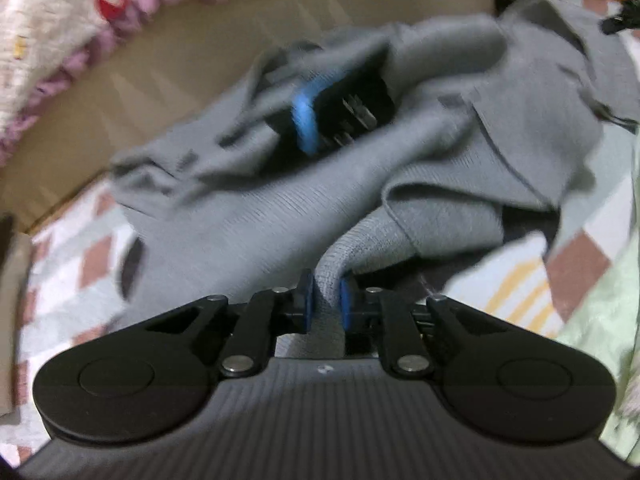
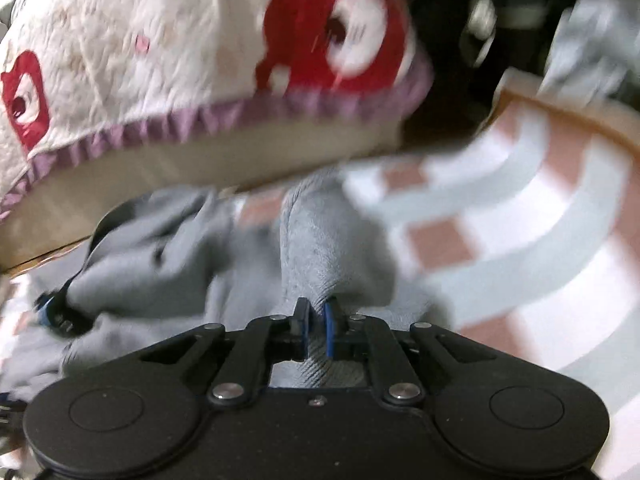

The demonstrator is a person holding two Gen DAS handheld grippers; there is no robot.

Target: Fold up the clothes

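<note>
A grey knit garment (image 1: 280, 208) lies rumpled on a checked bed sheet (image 1: 72, 240). My left gripper (image 1: 326, 300) is shut on a bunched edge of it, and the cloth runs up from between the blue pads. In the left wrist view my right gripper (image 1: 320, 116) shows in the garment's upper folds, blurred. In the right wrist view my right gripper (image 2: 317, 320) is shut on a ridge of the same grey garment (image 2: 312, 240). The left gripper (image 2: 56, 316) appears at the far left of that view, holding the cloth.
A white quilt with red prints and a lilac frill (image 2: 160, 80) hangs over a beige mattress side (image 1: 180, 60) behind the garment. The pink, white and pale green checked sheet (image 2: 500, 240) spreads to the right. Dark clutter (image 2: 480, 20) sits at the upper right. A light green cloth (image 1: 600, 300) lies at the right edge.
</note>
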